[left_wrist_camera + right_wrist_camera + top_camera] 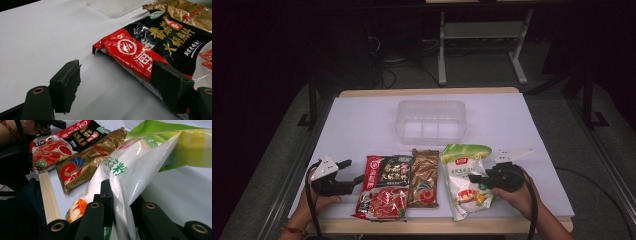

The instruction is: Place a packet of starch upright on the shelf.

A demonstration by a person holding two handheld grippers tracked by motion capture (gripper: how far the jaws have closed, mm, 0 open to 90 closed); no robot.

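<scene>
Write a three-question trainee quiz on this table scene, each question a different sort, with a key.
1. True or false: the right gripper has its jaws closed on the white and green packet.
2. Multiple choice: which packet lies nearest the left gripper? A. the gold-brown packet; B. the red and black packet; C. the white and green packet.
3. Fill in: the clear plastic container stands ______ the row of three packets, on the far side from the person.

Key
1. True: the packet's film is pinched between the two jaws.
2. B: its corner sits by one jaw, and the jaws are apart.
3. Behind, with nothing visible inside it.
</scene>
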